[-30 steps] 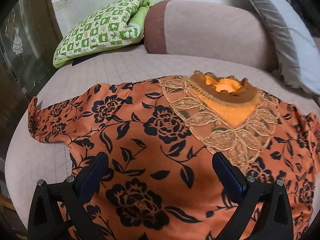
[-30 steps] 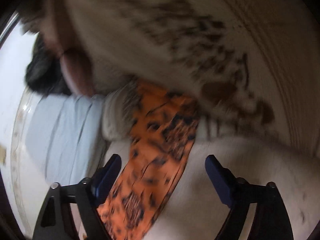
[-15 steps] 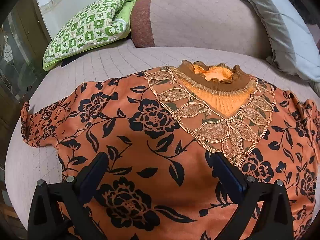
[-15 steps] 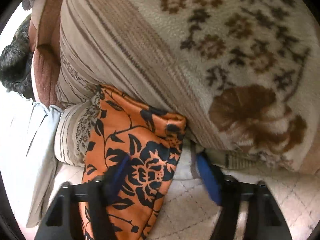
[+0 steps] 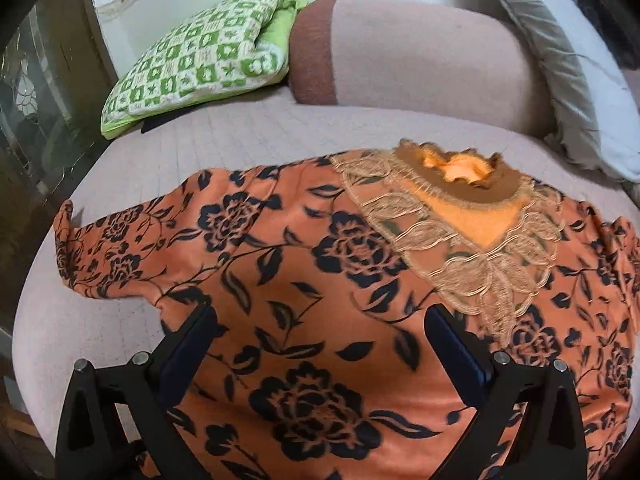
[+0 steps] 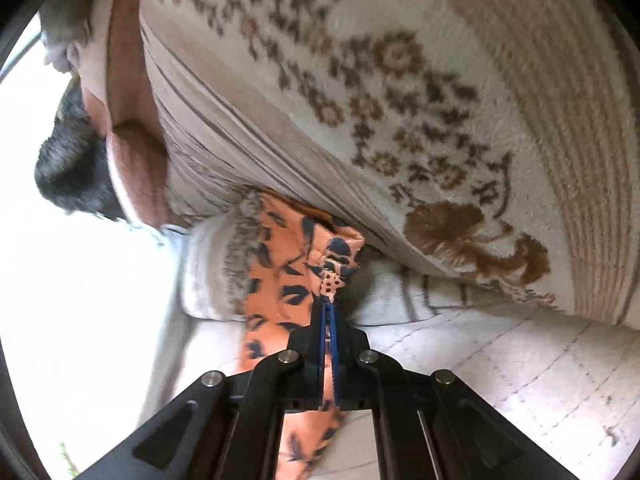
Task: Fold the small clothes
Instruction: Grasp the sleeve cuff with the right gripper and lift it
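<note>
The orange floral top (image 5: 312, 280) lies flat on the quilted bed cover (image 5: 192, 148), collar toward the far bolster (image 5: 420, 52), sleeves running left and right. A green checked cushion (image 5: 200, 56) sits far left, with bare cover between. The left gripper (image 5: 320, 340) hangs unclenched over the chest. The right gripper (image 6: 329, 316), just closed, pinches the right sleeve edge against a patterned blanket (image 6: 400, 100).

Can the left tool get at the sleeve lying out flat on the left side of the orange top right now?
Probably yes. The left tool hangs open above the orange top, and the sleeve lies uncovered on the bed cover.
</note>
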Available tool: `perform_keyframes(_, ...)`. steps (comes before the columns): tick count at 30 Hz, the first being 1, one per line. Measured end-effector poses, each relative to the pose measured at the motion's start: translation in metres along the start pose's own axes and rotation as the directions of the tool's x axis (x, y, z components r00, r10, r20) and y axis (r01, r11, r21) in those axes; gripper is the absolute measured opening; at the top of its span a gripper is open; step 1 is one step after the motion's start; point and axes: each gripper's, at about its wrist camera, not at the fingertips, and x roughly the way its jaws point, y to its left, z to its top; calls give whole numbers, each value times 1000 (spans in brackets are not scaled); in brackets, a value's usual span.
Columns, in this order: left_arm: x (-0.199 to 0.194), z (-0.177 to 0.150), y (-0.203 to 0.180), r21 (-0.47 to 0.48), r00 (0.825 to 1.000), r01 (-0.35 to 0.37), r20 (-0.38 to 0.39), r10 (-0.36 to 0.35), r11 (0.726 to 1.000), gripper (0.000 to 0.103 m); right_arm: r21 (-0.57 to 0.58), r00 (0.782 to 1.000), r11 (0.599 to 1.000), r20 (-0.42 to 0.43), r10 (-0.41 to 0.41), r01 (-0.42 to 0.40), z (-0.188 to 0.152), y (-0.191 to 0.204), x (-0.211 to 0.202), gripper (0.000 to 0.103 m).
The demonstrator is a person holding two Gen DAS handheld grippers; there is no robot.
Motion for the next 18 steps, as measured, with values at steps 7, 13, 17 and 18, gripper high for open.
perform_keyframes(7,3,-1,-2,12,1000,6,3,-6,1000,103,-14,998,999,-49,32,-32,4,-16,-4,4)
perform_keyframes(13,9,-3,-15,44,1000,-5,-1,5,999,103,-15,995,999,-88,-42,41,10,-24,20,6)
perform_keyframes(17,10,-6,-24,81,1000,-13,7,13,997,103,-75,995,995,-67,-72,67,8,-25,22,6)
perform_keyframes(18,11,-6,-25,86,1000,-14,7,13,996,103,-88,995,994,-68,-72,66,6,-26,22,6)
